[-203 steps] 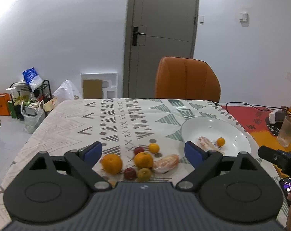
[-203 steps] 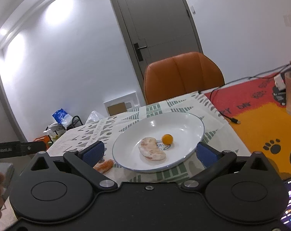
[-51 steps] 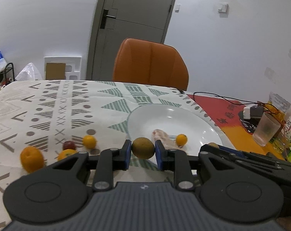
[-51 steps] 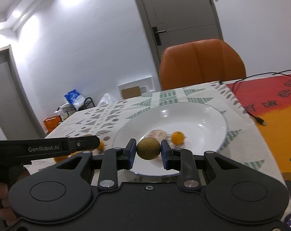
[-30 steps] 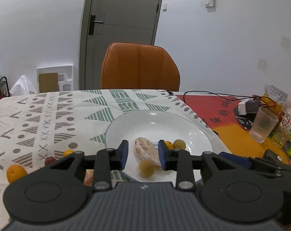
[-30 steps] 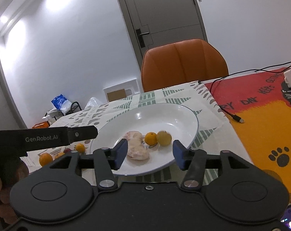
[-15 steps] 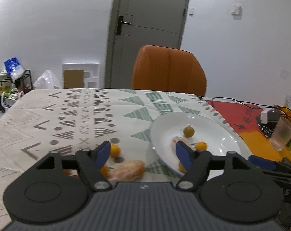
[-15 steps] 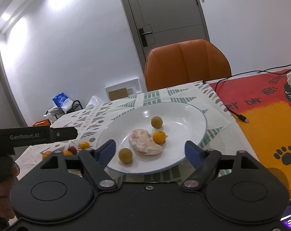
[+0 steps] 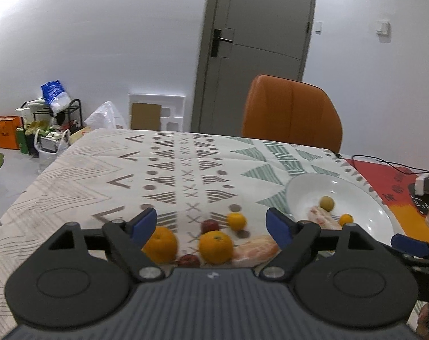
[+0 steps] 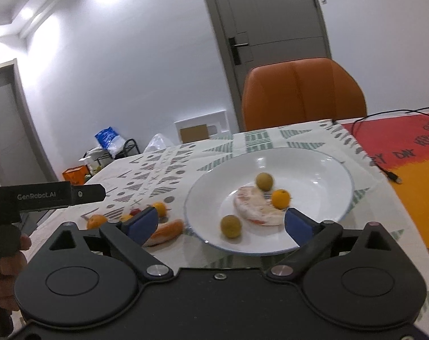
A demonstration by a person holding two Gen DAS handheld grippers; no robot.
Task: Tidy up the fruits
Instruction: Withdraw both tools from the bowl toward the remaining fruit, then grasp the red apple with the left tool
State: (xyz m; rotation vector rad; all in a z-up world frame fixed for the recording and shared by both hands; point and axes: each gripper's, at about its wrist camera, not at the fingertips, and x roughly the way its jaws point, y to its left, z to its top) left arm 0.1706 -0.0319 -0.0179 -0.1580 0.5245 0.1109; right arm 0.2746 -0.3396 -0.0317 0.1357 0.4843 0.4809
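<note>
- Here, the white plate (image 10: 339,198) sat on the patterned tablecloth (image 9: 163,170) and held four pieces: a peeled pomelo segment (image 10: 254,205), a small orange (image 10: 281,198) touching that segment's right side, a greenish-brown round fruit (image 10: 264,181) behind the segment, and a second one (image 10: 230,226) near the plate's front-left rim.
- Left of the plate, on the cloth, lay the loose fruits: another peeled segment (image 9: 255,250) closest to the plate, an orange (image 9: 215,247) just beside it, a second orange (image 9: 160,245) farther left, a small orange (image 9: 236,221) behind them, and two small dark red fruits (image 9: 209,225).
- The left gripper (image 9: 211,225) hung over that loose group, its blue-padded fingers spread wide with nothing between them.
- The right gripper (image 10: 218,223) hovered at the plate's near rim, its fingers likewise wide apart and holding nothing.
- Beyond the plate stood an orange chair (image 10: 302,93), and right of the plate lay a red and orange mat (image 10: 407,153) with a black cable (image 10: 384,170).
</note>
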